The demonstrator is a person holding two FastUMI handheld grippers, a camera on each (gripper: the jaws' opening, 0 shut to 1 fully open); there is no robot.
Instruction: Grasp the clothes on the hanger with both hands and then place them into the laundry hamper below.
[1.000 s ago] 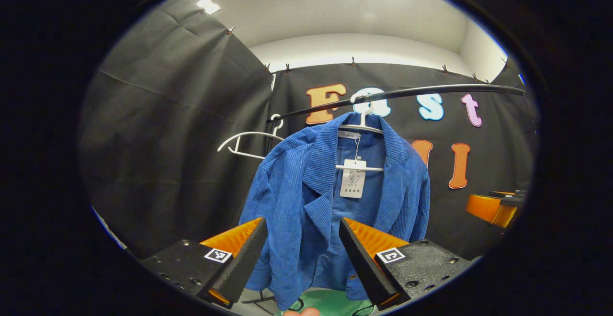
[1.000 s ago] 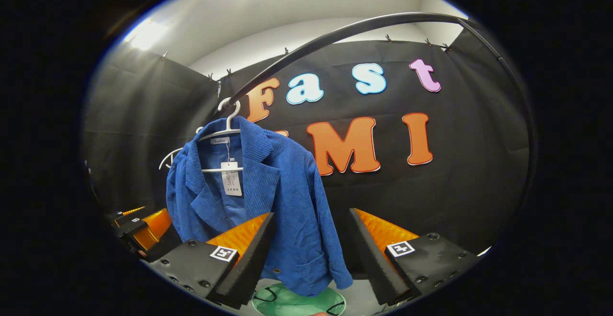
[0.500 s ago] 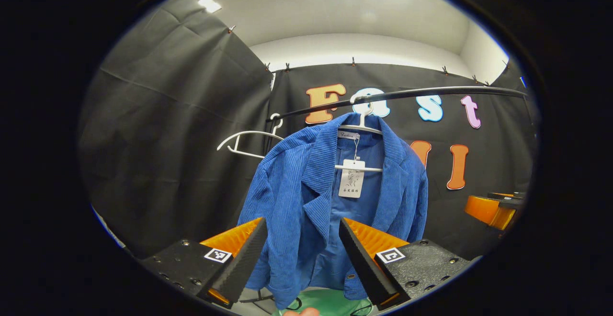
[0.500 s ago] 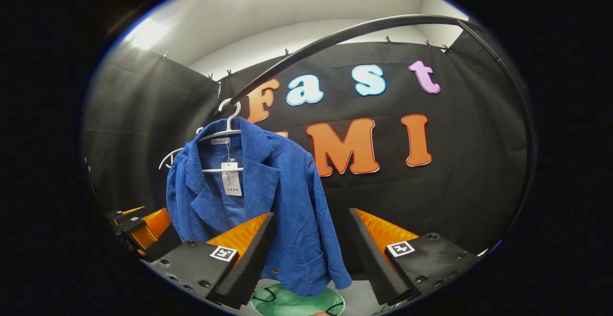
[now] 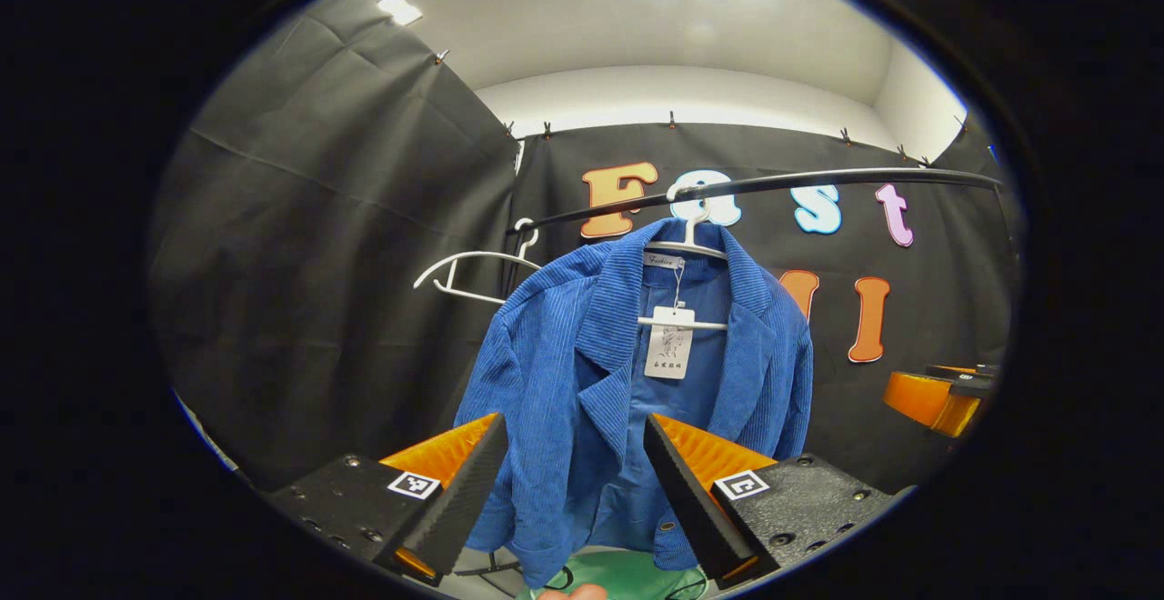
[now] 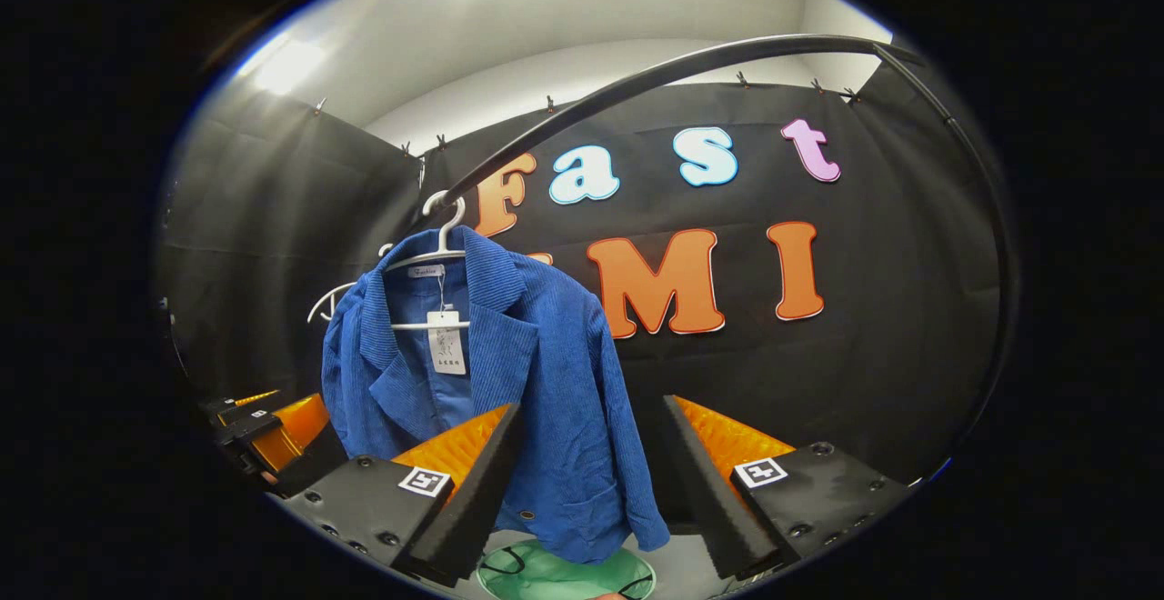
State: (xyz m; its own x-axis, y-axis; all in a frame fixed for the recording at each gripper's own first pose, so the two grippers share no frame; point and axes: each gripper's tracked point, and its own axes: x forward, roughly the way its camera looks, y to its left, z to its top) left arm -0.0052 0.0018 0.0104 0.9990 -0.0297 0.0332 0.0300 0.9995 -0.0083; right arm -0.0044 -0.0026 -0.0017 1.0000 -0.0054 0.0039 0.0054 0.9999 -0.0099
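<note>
1. At the far left of the left gripper view, a bare white hanger (image 5: 473, 273) hung from the black rail (image 5: 818, 180).
2. Your left gripper (image 5: 571, 491) was released, jaws wide apart, with nothing between them; it was pointed at the jacket, short of the cloth.
3. The blue jacket (image 5: 582, 382) hung on its own white hanger (image 5: 687, 245) from that rail, front open, a paper tag (image 5: 668, 341) dangling at the collar. Beneath its hem lay the green hamper (image 6: 555, 573).
4. The cloth was ribbed corduroy with broad lapels and a patch pocket. I judged it soft, limp, moderately heavy, unlikely to slip, and not fragile.
5. I judged the shoulders, one per claw, the soundest holds; a hem grip would likely drag the hanger along.
6. Your right gripper (image 6: 587, 491) was likewise released and empty, apart from the jacket and aimed at its sleeve side.
</note>
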